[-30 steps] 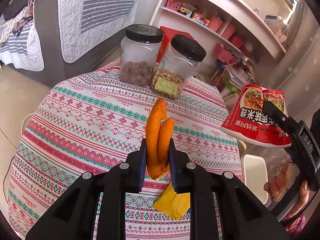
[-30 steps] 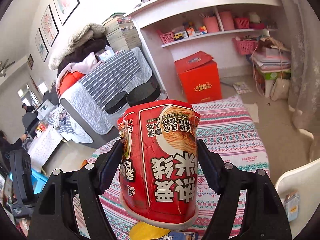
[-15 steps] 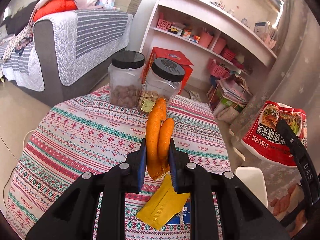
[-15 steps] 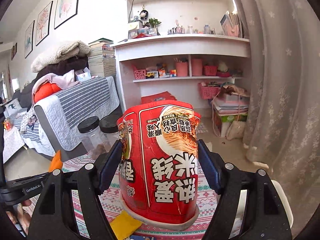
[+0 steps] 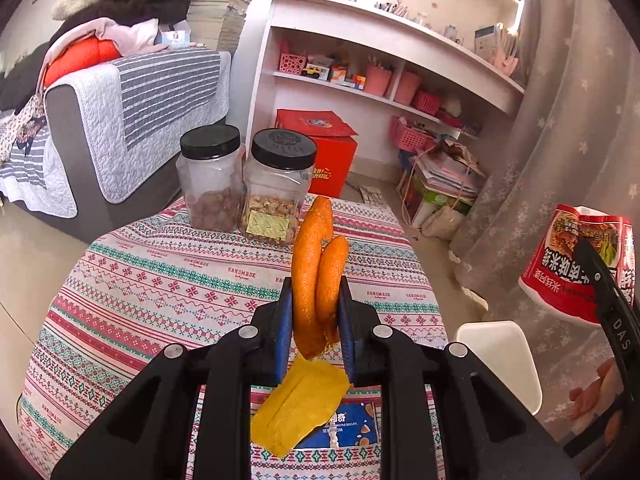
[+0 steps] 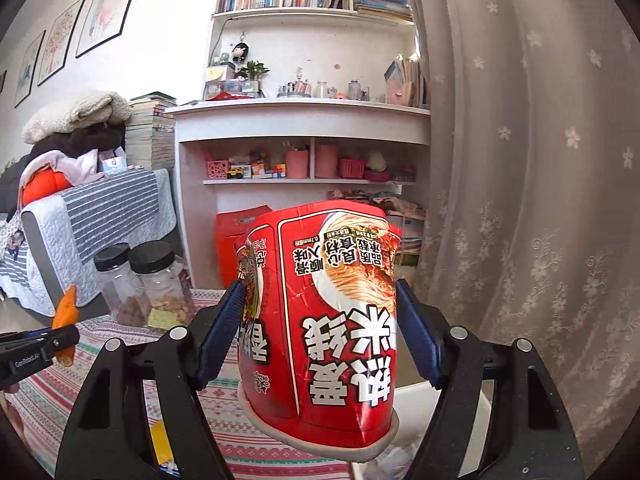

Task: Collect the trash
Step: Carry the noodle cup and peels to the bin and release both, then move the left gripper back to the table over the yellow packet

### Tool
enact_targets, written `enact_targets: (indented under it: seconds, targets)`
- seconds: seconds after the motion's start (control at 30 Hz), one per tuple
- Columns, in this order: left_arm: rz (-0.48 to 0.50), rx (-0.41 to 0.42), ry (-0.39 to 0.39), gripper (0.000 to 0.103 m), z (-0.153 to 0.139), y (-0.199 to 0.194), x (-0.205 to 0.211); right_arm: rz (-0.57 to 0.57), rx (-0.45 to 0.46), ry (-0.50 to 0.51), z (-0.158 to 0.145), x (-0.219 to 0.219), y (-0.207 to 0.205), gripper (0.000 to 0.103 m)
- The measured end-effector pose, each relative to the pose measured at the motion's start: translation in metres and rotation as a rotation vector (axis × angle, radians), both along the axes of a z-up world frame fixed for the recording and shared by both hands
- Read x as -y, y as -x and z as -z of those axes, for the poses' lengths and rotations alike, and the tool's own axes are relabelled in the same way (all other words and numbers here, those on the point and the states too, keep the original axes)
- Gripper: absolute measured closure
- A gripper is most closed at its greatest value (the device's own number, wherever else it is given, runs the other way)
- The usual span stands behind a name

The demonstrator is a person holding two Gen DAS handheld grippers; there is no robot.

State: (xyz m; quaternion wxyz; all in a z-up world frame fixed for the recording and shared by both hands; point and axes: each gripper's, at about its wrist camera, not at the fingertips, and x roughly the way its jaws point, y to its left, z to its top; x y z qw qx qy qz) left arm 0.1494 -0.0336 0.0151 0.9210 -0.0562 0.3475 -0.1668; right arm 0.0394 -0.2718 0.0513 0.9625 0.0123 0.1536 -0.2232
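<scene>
1. Patterned tablecloth [image 5: 168,280], woven-looking with red, green and white bands, covers a round table; its near edge is cut off behind the black gripper arms.
2. 2 clear plastic jars [image 5: 278,188] with black screw lids stand side by side at the far rim, one part-filled with brown nuts, the other with paler ones.
3. White shelving [image 6: 304,116] with pink baskets and a grey sofa with a striped quilt [image 5: 160,92] fill the background.
4. The left gripper [image 5: 312,320] is clamped tight on a curled orange peel [image 5: 316,272], rough-skinned and folded into 2 upright lobes.
5. The right gripper [image 6: 318,320] pinches an upside-down red instant noodle cup [image 6: 328,320] by its creased paper sides; the cup hangs beside the table, above a white bin [image 5: 500,360] whose contents are blurred.
6. A yellow packet [image 5: 300,408] lies on a blue wrapper [image 5: 352,428], possibly a biscuit pack, mostly hidden.
7. Fingers [image 5: 592,392] show at the right edge, cut off.
</scene>
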Motion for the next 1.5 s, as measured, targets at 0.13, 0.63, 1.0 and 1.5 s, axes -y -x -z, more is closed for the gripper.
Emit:
enact_targets:
  seconds: [0.13,0.63,1.0,1.5]
  targets:
    - [0.026,-0.005,-0.017,0.082,0.005,0.005,0.013,0.088,-0.027,0.000,0.004,0.027,0.011,0.032]
    - [0.161,-0.046,-0.044,0.081,0.024,0.022,0.078,0.300,-0.172,-0.050,0.034,0.105,0.045,0.010]
    - [0.294,-0.138,0.030,0.080,0.028,0.024,0.150,0.402,-0.154,-0.069,0.028,0.128,0.069,0.007]
    - [0.417,-0.231,0.035,0.080,0.026,0.011,0.246,0.439,-0.107,-0.186,0.026,0.139,0.099,0.007]
